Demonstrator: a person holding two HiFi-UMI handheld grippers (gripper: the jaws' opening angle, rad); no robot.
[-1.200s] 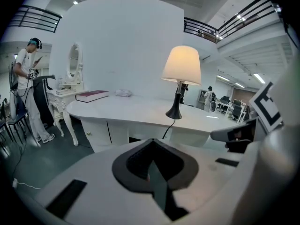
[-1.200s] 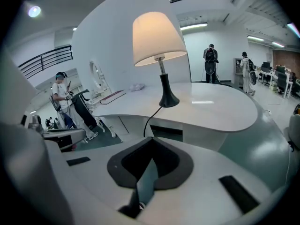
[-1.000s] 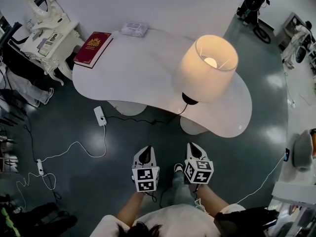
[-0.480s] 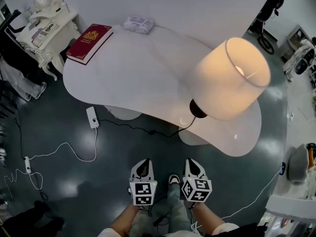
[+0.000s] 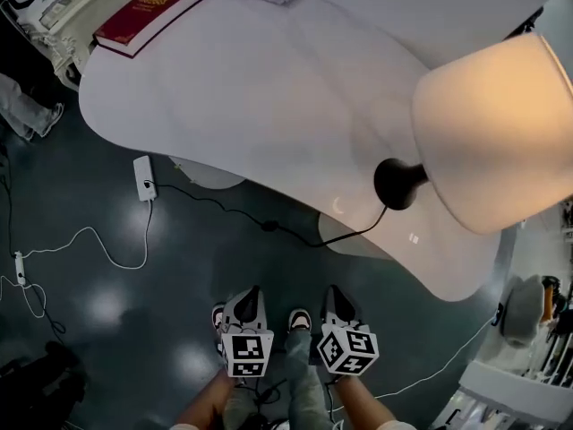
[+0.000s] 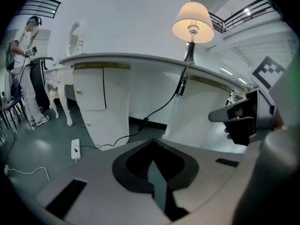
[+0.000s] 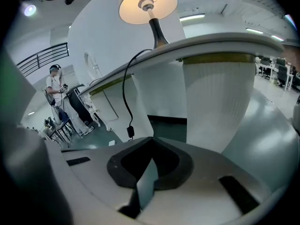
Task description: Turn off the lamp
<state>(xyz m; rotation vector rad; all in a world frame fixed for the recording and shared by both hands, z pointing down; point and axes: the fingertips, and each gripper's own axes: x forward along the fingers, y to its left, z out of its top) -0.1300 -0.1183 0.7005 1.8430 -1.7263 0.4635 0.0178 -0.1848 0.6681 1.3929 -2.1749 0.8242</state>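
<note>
Well above and ahead of both clenched, empty jaws, the lit lamp (image 5: 492, 133) is being carried on the tabletop (image 5: 269, 88); the left gripper (image 5: 252, 296) and right gripper (image 5: 334, 296) are being held low, probably for its cord switch (image 5: 269, 227)

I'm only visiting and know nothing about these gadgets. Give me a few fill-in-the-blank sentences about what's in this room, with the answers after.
1. The lamp on the white table is switched ___.
2. The book at the table's far end has a ___ cover.
3. The lamp's black cord drops off the table and runs across the ___ to a white plug block.
4. The left gripper and right gripper have their jaws ___, with nothing between them.

Answers: on; red; floor; shut
</note>
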